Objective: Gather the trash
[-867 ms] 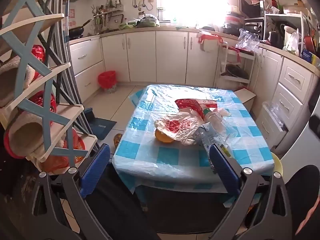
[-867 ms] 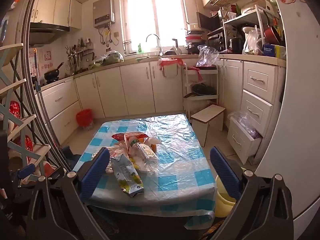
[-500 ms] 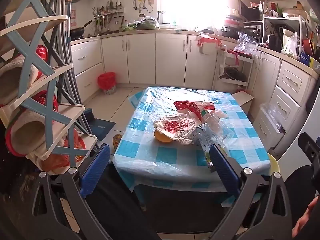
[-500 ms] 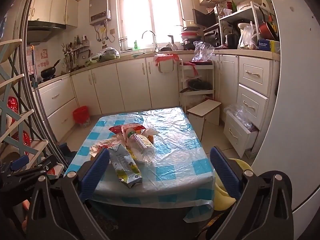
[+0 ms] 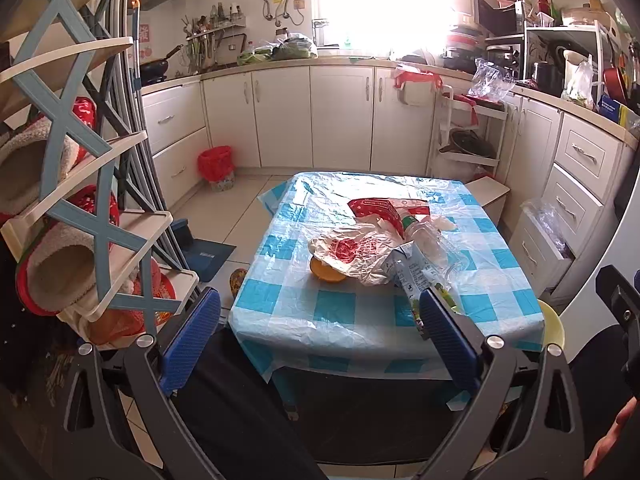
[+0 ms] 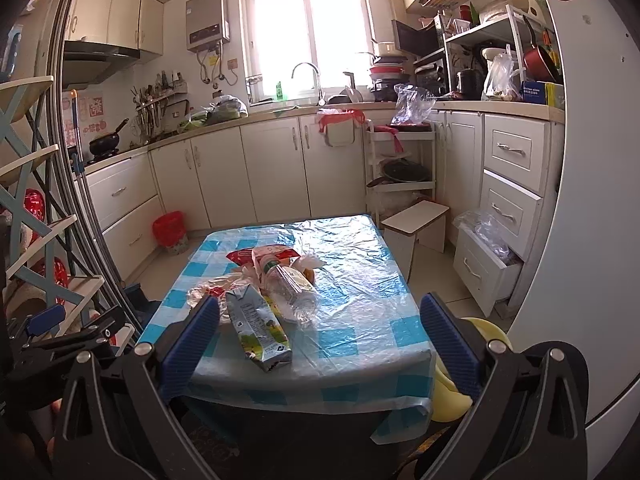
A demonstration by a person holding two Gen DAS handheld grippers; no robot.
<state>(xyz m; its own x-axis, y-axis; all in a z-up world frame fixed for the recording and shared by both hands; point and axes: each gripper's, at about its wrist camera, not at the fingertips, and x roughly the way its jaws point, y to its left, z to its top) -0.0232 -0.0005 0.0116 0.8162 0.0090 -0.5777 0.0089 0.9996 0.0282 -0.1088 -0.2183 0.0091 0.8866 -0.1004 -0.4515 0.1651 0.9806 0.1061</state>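
Both jaws wide apart, empty; left gripper (image 5: 318, 334) blocks carton (image 5: 416, 276) end; orange thing (image 5: 325, 274) half-hidden under crumpled bag (image 5: 352, 254); right gripper (image 6: 320, 336).

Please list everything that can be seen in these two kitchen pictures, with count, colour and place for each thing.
table: one, blue-and-white checked cloth under clear plastic, middle of the floor
drink carton: one, light blue and green, lying on the near part of the table
plastic bottle: one, clear with green cap, lying behind the carton
crumpled bag: one, white with red print, on the table
red wrapper: one, red, far side of the pile
orange round thing: one, under the bag
bin: one, red, on the floor by the cabinets
yellow container: one, beside the table's near corner
stool: one, white
left gripper: blue pads, open, empty
right gripper: blue pads, open, empty
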